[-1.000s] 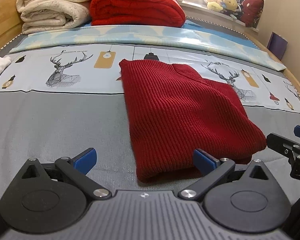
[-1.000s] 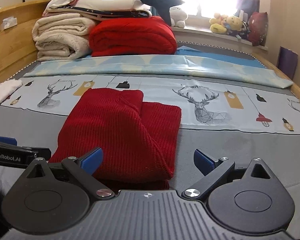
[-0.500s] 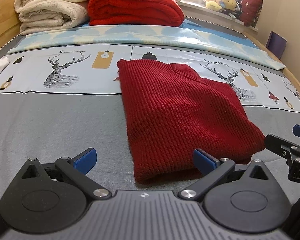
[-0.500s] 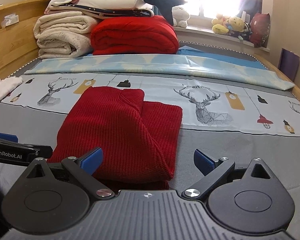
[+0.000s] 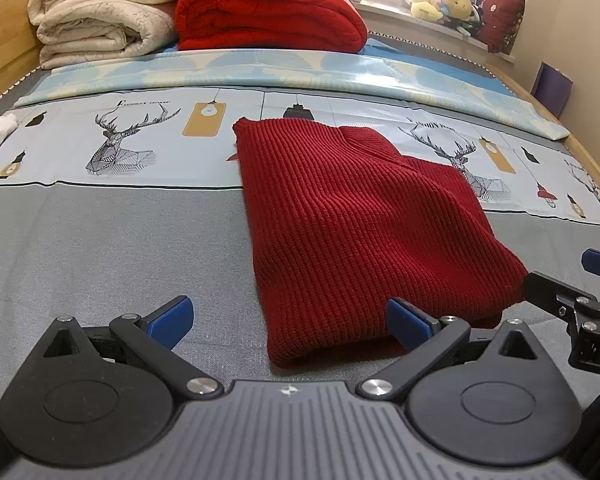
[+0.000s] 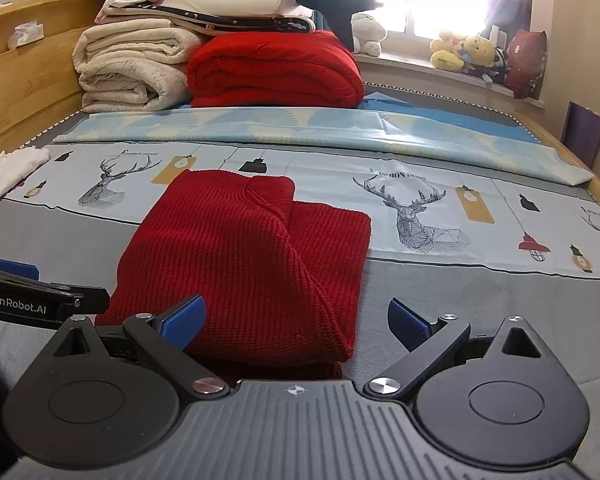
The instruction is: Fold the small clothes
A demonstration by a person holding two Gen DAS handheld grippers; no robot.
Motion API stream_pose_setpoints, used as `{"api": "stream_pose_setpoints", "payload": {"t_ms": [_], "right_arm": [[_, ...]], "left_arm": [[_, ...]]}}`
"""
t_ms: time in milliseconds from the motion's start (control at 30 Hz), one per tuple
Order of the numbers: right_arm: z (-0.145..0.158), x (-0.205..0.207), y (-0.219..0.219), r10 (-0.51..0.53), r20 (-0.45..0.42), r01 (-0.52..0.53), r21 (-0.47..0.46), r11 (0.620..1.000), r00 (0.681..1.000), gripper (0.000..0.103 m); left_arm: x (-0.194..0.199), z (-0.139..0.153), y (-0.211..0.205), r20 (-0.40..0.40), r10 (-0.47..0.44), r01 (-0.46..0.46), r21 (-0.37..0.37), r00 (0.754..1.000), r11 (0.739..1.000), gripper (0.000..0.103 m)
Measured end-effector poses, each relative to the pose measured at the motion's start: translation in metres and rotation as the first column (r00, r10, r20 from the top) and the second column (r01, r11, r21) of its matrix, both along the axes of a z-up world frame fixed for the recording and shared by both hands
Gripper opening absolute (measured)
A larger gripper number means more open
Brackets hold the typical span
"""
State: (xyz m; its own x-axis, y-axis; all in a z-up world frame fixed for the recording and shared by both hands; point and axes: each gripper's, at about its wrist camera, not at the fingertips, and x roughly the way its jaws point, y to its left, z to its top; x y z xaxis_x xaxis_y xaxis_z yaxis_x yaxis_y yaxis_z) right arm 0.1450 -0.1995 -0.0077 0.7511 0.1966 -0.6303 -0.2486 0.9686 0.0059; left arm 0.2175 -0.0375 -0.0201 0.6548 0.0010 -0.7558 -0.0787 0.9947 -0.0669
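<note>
On the bed [image 5: 100, 248] lies a folded red sweater [image 5: 352, 224]; left tool [image 5: 288, 320] and right tool [image 6: 296, 318] gape wide, empty.

Home bedroom. Wooden bed frame [image 6: 28, 92] around grey mattress cover with deer-print panel [image 6: 416, 216]. Folded cream fleece blankets [image 6: 132, 68] and folded red fleece blanket [image 6: 276, 68] stacked at far end. Plush toys [image 6: 464, 54] on sunlit windowsill. Folded red knit sweater [image 6: 244, 256] on bed.
</note>
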Motion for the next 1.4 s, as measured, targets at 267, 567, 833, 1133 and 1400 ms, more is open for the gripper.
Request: {"api": "stream_pose_setpoints", "payload": {"t_ms": [267,567,833,1133,1400], "right_arm": [[0.0000,0.0000,0.0006,0.001,0.001,-0.001,-0.001,1.000,1.000,0.098],[0.0001,0.0001,-0.0001,0.010,0.002,-0.010,-0.005,1.000,1.000,0.098],[-0.0006,0.0000,-0.0003,0.017,0.002,-0.017,-0.009,1.000,1.000,0.098],[-0.0008,-0.0003,-0.0001,0.019,0.002,-0.019,-0.010,1.000,1.000,0.098],[-0.0008,-0.0003,0.0000,0.020,0.003,-0.020,-0.011,1.000,1.000,0.098]], "left_arm": [[-0.0001,0.0001,0.0003,0.000,-0.002,0.002,0.000,1.000,1.000,0.103],[-0.0002,0.0000,0.0005,0.000,-0.001,0.001,0.000,1.000,1.000,0.103],[-0.0001,0.0002,0.0001,-0.001,-0.001,0.001,0.000,1.000,1.000,0.103],[0.0001,0.0002,0.0000,0.000,-0.001,0.001,0.000,1.000,1.000,0.103],[-0.0002,-0.0002,-0.0011,0.002,-0.005,0.005,0.001,1.000,1.000,0.103]]}}
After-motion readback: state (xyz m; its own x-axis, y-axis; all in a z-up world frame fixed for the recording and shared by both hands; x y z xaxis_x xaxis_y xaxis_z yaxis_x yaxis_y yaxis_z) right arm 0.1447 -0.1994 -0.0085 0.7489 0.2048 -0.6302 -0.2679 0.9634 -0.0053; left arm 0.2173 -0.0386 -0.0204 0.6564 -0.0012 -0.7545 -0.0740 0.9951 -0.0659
